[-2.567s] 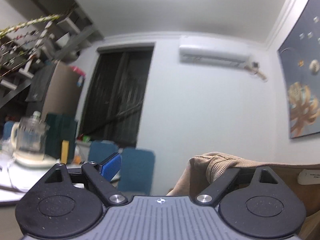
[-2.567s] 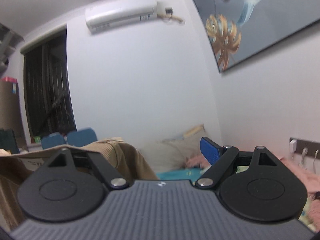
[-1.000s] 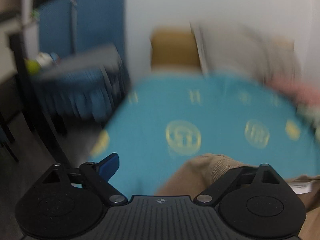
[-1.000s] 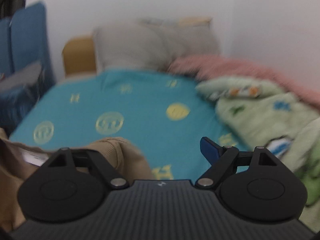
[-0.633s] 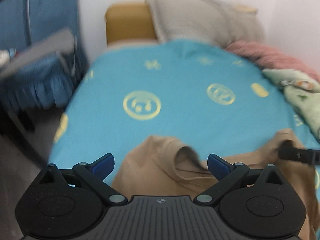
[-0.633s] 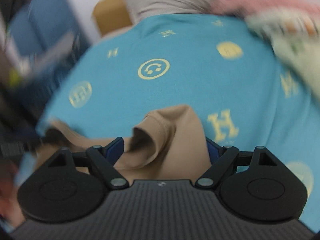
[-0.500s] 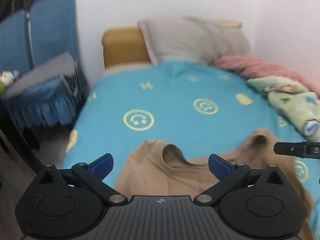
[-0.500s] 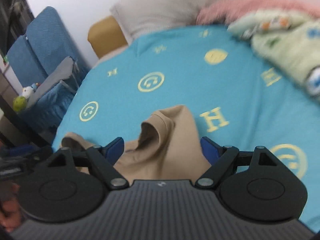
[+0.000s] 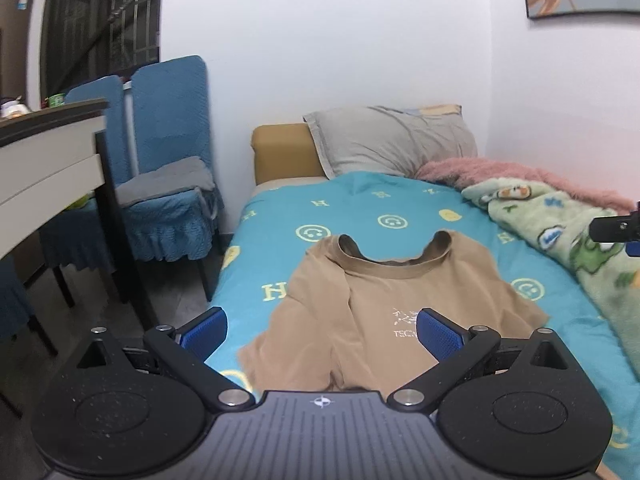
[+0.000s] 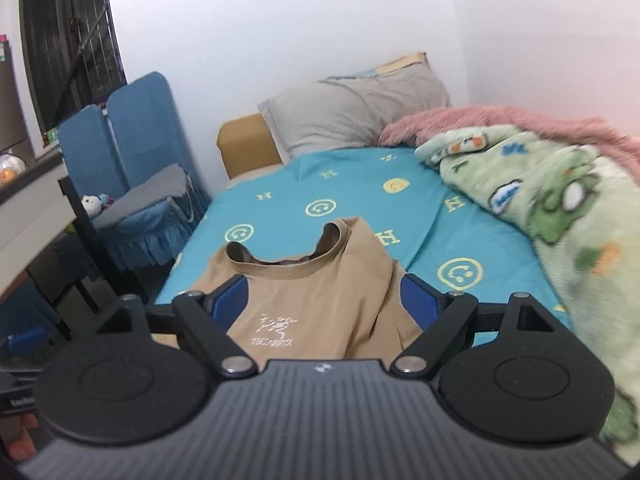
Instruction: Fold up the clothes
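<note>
A tan T-shirt (image 9: pixel 384 308) (image 10: pixel 308 304) lies chest up on the turquoise bed sheet (image 9: pixel 360 208) (image 10: pixel 360 196), collar toward the pillow, a small white logo on its front. Its left side is creased and bunched. My left gripper (image 9: pixel 320 330) hangs open above the shirt's near part, nothing between its blue pads. My right gripper (image 10: pixel 324 296) is also open above the shirt's chest, empty. A bit of the right gripper (image 9: pixel 616 228) shows at the right edge of the left wrist view.
A grey pillow (image 9: pixel 396 140) and tan headboard (image 9: pixel 284 152) sit at the far end. A green patterned blanket (image 10: pixel 560 216) and a pink fluffy one (image 10: pixel 500 124) fill the bed's right side. Blue-covered chairs (image 9: pixel 168 152) and a table (image 9: pixel 52 160) stand left of the bed.
Both grippers swung down from holding the shirt up in the air, let it go onto the bed, opened, and have drawn back; the shirt now lies flat.
</note>
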A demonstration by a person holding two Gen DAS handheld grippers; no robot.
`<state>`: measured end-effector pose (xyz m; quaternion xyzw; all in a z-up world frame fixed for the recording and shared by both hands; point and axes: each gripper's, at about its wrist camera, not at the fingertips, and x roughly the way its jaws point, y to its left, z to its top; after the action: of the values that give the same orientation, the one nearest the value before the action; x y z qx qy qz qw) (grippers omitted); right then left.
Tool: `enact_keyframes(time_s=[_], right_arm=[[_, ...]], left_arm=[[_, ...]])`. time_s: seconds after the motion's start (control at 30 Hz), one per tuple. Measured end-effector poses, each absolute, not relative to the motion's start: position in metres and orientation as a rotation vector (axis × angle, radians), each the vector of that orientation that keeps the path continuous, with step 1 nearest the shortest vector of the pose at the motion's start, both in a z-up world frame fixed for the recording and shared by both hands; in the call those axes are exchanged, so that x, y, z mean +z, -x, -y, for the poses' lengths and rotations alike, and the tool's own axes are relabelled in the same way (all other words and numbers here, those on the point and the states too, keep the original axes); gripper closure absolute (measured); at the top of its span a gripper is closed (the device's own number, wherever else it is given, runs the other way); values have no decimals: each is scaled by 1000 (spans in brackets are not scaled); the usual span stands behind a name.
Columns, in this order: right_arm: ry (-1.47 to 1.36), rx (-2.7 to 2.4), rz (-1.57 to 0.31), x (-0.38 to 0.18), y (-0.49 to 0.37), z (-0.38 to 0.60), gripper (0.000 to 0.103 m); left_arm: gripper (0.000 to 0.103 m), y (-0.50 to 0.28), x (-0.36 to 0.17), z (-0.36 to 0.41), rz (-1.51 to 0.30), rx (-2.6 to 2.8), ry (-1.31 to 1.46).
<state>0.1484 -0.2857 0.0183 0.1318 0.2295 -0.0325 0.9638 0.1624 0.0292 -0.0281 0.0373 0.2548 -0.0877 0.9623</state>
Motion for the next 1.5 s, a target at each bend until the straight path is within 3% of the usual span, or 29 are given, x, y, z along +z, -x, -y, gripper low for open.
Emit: enact_keyframes(time_s=[0.17,0.33,0.43,0.77,1.03,1.3,1.4,1.47,1.5], right_arm=[[-286,-58,-411,41,-101,279,18],[-322,-20,-365,12,-75,281,18],[-325,-36,-380,-15,-69,282,18],[-366,-42,-403,-27,-89,295,19],[-421,-82,-452,-51,-106,319,19],[-437,-111,-505,-75,-135,327,19],[-437,-117,-532,-85,-146,328,19],[-437,-122,-550,-91,-153,328,19],[-440,-122,-561,-94,-156,328,19]], left_arm=[[3,-138,30,-36,-629,-115,31],[3,-130,41,-56,-588,-118,175],[5,-127,25,-62,-576,-79,238],[16,-175,-25,-84,-680,74,354],[27,-242,-98,-112,-786,138,518],[29,-304,-152,-108,-795,146,560],[40,-321,-164,-105,-786,122,565],[84,-330,-165,-103,-785,80,542],[93,-335,-166,-102,-798,56,534]])
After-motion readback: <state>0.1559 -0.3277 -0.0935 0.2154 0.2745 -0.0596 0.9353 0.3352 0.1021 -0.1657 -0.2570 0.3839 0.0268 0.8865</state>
